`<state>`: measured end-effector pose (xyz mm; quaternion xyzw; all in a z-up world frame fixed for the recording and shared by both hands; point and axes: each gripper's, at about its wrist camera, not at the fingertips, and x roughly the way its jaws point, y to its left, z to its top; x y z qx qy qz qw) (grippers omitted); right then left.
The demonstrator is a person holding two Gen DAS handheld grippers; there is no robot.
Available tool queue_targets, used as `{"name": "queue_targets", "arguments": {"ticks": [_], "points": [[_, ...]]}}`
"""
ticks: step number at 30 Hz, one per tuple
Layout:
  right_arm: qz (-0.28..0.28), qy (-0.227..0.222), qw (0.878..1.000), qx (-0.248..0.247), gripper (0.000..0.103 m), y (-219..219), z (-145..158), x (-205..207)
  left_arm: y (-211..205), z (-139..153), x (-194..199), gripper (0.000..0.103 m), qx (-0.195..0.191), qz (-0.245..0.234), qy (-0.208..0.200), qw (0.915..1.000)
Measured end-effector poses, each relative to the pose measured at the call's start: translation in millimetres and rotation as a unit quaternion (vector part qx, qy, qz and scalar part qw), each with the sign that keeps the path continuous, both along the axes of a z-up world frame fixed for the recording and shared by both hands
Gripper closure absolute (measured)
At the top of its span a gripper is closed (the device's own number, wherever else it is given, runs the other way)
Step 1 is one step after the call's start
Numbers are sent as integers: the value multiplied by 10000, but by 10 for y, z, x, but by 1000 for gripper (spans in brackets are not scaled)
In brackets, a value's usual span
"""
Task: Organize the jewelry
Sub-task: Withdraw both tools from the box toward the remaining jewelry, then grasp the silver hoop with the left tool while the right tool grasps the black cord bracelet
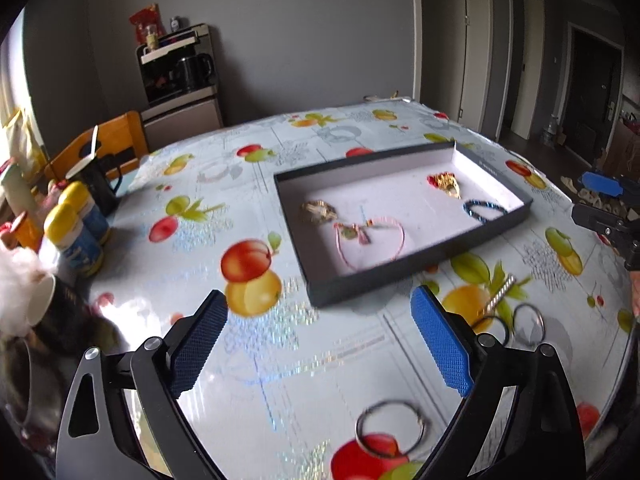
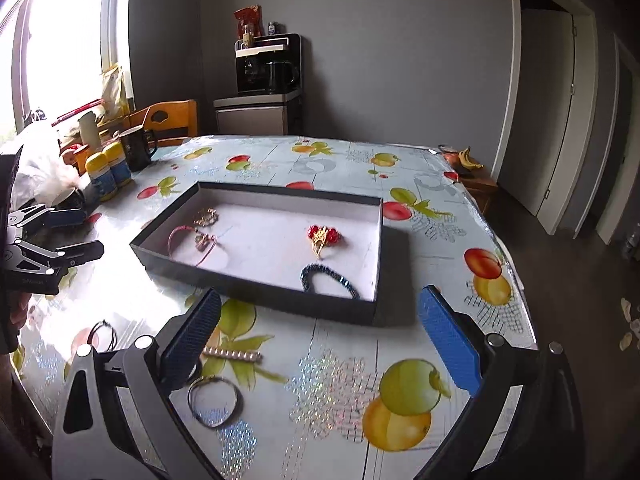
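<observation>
Both tongs — left and right — gape wide, empty, above the tabletop. Four pieces lie in the tray; rings and a bar lie outside, near it.

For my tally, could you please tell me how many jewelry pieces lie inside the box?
4: a gold piece and pink bracelet at the left end, a red-gold ornament and blue beaded bracelet at the right.
</observation>
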<state>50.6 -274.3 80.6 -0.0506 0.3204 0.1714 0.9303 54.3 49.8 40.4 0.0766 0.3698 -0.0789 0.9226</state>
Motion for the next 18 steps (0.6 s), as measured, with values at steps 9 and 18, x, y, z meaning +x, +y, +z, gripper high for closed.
{"name": "queue_targets", "arguments": {"ticks": [9,18], "points": [[509,548,9971,-105,6,238,-440,-260,-66,-483,-390,8,4,-363,539,9979],[1039,889,9905,-134,6,399,-580,-414,-274,-654,-430,11,220,-745,717,9944]]}}
